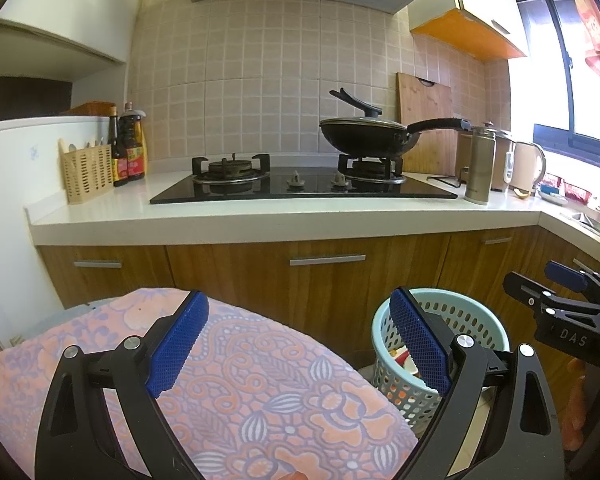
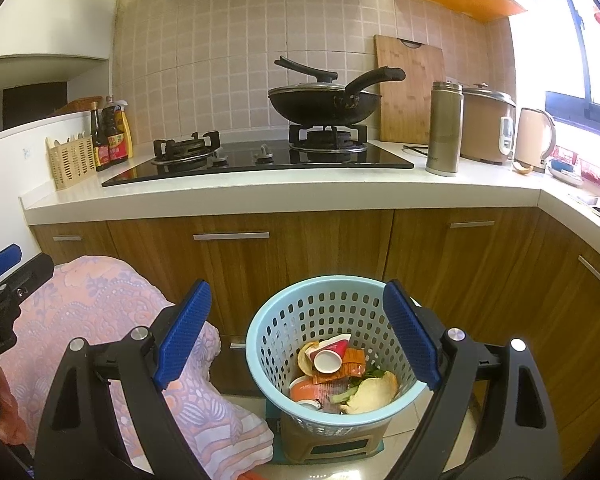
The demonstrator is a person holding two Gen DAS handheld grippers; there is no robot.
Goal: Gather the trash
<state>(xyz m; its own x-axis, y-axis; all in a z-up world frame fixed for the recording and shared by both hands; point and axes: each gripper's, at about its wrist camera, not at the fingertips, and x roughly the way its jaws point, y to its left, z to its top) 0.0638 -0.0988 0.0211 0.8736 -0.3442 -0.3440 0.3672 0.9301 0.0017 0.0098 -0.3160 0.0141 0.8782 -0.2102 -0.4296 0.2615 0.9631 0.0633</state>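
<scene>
Trash fills the bottom of the light-blue basket, which sits on a small stool before the wooden cabinets. Pink cloth bulks left. Right gripper hangs spread wide, empty; left gripper likewise, fingers apart.

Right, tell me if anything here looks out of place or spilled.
Nothing looks spilled. One oddity: the blue waste basket, holding cups and peels, is perched on a small stool rather than the floor. Both tongs are empty.
</scene>
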